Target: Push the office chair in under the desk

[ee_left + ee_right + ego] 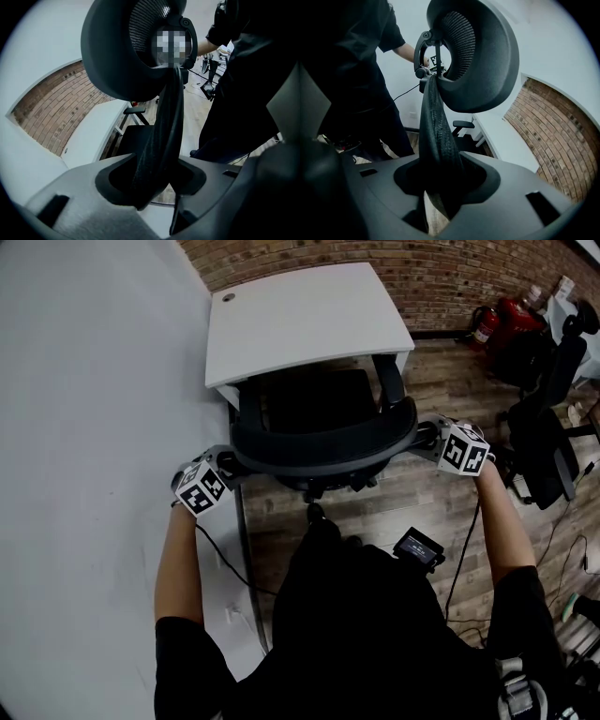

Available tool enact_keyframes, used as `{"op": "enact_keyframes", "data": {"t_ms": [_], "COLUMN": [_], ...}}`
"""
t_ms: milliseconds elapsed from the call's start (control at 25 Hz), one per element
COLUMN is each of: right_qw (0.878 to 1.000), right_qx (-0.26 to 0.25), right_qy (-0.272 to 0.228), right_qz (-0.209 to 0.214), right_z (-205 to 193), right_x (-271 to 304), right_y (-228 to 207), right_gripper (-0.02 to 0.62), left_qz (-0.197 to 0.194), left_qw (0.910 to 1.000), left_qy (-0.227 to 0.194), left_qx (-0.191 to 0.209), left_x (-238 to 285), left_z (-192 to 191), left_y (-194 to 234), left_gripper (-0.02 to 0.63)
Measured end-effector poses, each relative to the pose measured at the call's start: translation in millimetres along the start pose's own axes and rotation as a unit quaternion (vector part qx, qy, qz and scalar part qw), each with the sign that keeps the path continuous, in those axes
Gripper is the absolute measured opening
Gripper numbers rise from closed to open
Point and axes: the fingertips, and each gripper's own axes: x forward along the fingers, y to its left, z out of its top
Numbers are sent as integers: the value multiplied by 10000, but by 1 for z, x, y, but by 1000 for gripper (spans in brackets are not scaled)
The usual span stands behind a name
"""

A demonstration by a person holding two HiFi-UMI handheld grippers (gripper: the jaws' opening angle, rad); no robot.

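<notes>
The black office chair (323, 442) stands with its seat partly under the white desk (300, 320), its curved backrest toward me. My left gripper (228, 466) holds the backrest's left edge and my right gripper (424, 435) holds its right edge. In the left gripper view the mesh backrest edge (164, 136) runs down into the left gripper (152, 180), whose jaws press on it, below the headrest (122, 51). In the right gripper view the backrest edge (436, 136) sits the same way in the right gripper (440, 187), under the headrest (483, 56).
A white wall (84, 427) runs close along the left of the desk, a brick wall (450, 277) behind it. Another black chair (544, 437) and red fire extinguishers (511, 320) stand at the right. A small black device (419, 547) and cables lie on the wooden floor.
</notes>
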Motion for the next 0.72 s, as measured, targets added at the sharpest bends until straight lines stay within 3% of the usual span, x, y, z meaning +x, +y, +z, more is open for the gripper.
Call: {"op": "enact_keyframes", "data": {"t_ms": [720], "right_qw": [9999], "right_qx": [100], "right_qy": [58], "right_qz": [-4], "right_z": [10], "right_x": [32], "right_y": [-42], "right_gripper": [153], "left_qz": [27], "left_qw": [10000], "left_qy": [33], "left_qx": [50], "left_x": [9], "left_z": [-17], "left_y": [56], "left_gripper": [187]}}
